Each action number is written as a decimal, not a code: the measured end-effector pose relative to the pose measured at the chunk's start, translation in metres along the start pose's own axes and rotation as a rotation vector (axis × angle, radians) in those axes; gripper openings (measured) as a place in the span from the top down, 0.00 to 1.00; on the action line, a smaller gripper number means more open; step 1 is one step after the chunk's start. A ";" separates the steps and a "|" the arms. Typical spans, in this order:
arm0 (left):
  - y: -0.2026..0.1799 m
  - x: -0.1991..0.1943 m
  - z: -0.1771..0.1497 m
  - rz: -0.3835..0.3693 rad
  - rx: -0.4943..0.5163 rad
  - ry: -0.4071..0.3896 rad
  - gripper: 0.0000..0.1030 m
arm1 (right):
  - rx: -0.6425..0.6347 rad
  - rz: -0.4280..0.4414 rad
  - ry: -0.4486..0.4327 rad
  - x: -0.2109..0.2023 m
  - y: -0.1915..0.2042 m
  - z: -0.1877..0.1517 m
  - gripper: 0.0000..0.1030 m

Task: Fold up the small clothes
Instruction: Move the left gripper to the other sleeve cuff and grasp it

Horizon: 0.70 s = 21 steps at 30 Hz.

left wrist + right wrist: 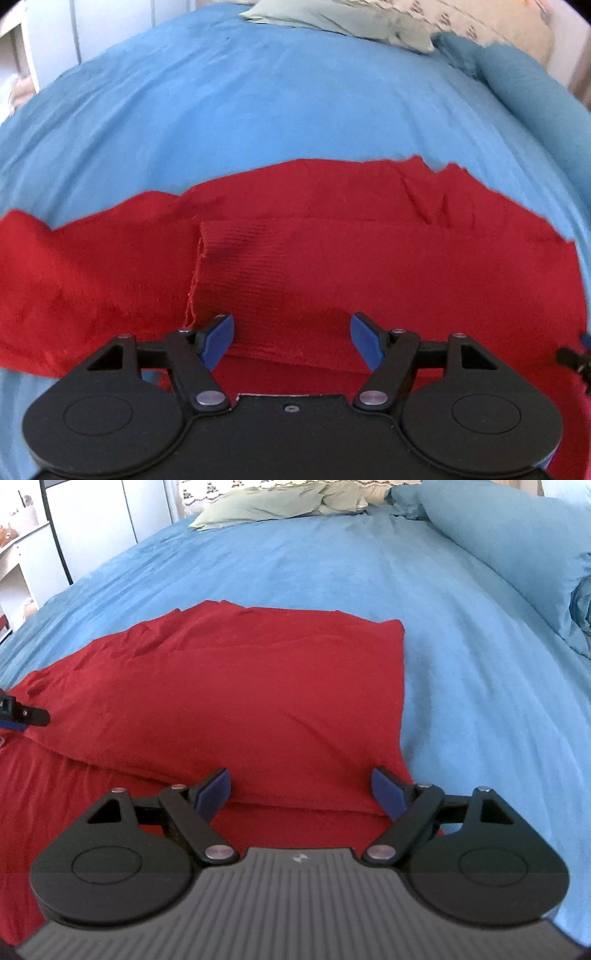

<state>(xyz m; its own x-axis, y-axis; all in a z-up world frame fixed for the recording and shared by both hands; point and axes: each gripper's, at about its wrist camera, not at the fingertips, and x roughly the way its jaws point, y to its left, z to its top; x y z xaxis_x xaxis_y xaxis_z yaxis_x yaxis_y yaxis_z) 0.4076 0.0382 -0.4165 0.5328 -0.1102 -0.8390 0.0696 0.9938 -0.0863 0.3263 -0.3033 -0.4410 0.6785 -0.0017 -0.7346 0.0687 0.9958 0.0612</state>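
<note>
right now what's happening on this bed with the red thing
A person is folding a red garment spread on a blue bedsheet, with a handheld gripper in each hand. A ribbed sleeve or cuff already lies folded across it. The left gripper and right gripper are both open just over the cloth, gripping nothing.

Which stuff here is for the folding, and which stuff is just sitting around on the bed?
For the folding:
red garment
left gripper, open
right gripper, open

Just sitting around:
blue bedcover, what it all lies on
green pillow
blue pillow
white shelves
</note>
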 end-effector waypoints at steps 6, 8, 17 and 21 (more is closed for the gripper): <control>-0.003 -0.028 0.003 0.013 -0.029 -0.039 0.28 | -0.044 -0.012 0.003 -0.014 0.010 0.011 0.04; 0.000 -0.053 0.004 0.018 -0.057 -0.083 0.28 | -0.047 0.016 -0.031 -0.029 0.015 0.020 0.04; 0.022 -0.189 0.007 0.085 -0.182 -0.270 0.00 | -0.163 0.114 -0.149 -0.121 0.070 0.090 0.00; 0.058 -0.220 0.001 0.137 -0.277 -0.299 0.00 | -0.213 0.183 -0.158 -0.150 0.109 0.113 0.00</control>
<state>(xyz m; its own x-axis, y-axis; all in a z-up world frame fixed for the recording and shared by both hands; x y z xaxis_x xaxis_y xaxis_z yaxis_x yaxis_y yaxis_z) 0.2951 0.1197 -0.2365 0.7450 0.0650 -0.6639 -0.2266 0.9607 -0.1603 0.3141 -0.2047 -0.2479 0.7719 0.1817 -0.6093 -0.2081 0.9777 0.0278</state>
